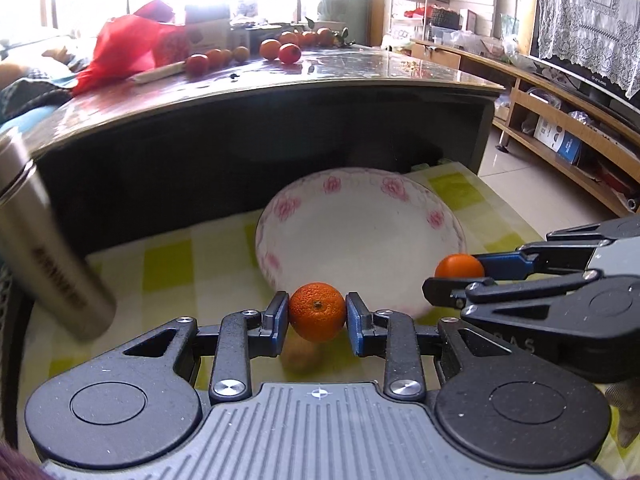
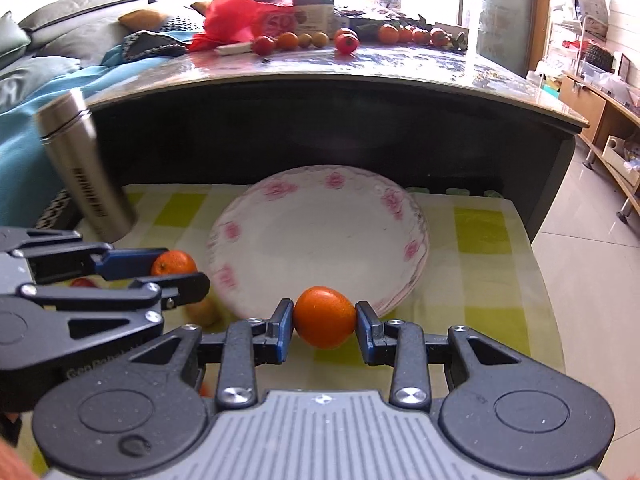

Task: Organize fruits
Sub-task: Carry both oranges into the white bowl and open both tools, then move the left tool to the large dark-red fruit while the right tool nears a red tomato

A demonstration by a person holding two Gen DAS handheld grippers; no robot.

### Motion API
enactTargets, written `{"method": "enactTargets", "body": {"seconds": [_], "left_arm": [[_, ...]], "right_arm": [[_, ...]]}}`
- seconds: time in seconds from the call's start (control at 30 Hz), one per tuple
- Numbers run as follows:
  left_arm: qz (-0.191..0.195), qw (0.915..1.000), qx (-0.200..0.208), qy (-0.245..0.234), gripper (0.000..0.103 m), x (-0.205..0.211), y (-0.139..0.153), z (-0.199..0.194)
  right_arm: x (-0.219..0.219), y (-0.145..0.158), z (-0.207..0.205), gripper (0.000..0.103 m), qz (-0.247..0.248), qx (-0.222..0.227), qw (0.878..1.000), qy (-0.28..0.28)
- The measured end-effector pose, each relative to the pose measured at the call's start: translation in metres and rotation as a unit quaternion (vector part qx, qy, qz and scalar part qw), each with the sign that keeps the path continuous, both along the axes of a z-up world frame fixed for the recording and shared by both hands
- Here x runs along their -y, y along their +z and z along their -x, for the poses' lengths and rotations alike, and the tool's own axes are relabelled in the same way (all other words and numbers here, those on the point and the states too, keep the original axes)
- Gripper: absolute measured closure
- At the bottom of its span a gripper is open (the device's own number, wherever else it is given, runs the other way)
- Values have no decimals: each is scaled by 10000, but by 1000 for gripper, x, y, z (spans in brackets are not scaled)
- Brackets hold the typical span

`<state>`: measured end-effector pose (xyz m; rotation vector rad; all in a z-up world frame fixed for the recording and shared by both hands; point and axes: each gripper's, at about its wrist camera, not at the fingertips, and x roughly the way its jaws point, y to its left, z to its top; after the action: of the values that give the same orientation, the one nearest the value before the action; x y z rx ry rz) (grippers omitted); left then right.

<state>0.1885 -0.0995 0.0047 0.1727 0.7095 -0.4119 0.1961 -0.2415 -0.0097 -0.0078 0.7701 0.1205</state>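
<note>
The left gripper (image 1: pixel 317 313) is closed on a pitted tangerine (image 1: pixel 317 312), its blue pads pressing the fruit from both sides, held just in front of the near rim of the flowered bowl (image 1: pixel 360 240). The right gripper (image 2: pixel 325 317) clamps a smoother orange fruit (image 2: pixel 325 317) the same way, also just short of the bowl's near rim and a little to the right of the left gripper; the two tools sit close side by side with little room between them. The bowl is bare inside and stands on a yellow-and-white checked cloth (image 2: pixel 480 248) covering a low surface. The cloth's right edge drops to a tiled floor (image 2: pixel 592 280), leaving open space on that side. To the left, a steel flask (image 2: pixel 86 172) stands near the cloth's far left corner, well apart from the bowl. Directly behind the bowl rises the dark side of a coffee table (image 2: pixel 320 128), whose glossy top carries more fruits (image 2: pixel 344 42) and a red bag (image 2: pixel 240 20). A pale brownish fruit (image 2: pixel 204 312) lies on the cloth beneath the left gripper.
</note>
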Motion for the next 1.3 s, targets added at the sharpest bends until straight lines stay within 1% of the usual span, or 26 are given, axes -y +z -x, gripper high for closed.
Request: {"method": "enactTargets", "body": {"seconds": [0.2,0.4,0.6,0.7,0.8,0.93,1.03,1.2,1.3], "left_arm": [[-190,9998,47,-95,66,13,-11,-18],[-156,9999,-12,-64,65,10,-18,-26],[-141,9999,-2,-8,59,5,-14,-29],[-85,10000,27,15,58,0,-8,-25],[-11,10000,68,43,56,-7,0,-20],[12,9998,172,62,55,-23,13,-6],[88,9998,139,126,55,-38,21,6],[60,9997,146,166,54,-63,29,34],[162,9996,51,241,52,-77,28,51]], "right_arm": [[3,-12,-21,64,97,17,9999,47],[3,-19,-28,64,129,12,9998,154],[0,-17,-28,63,155,149,9996,200],[1,-12,-27,58,123,248,9994,201],[5,-4,-25,57,34,338,9994,117],[12,12,-14,57,-105,466,9989,-29],[14,23,-1,57,-264,484,9985,-73],[4,35,32,57,-155,475,9987,87],[-3,36,52,57,-24,385,9991,174]]}}
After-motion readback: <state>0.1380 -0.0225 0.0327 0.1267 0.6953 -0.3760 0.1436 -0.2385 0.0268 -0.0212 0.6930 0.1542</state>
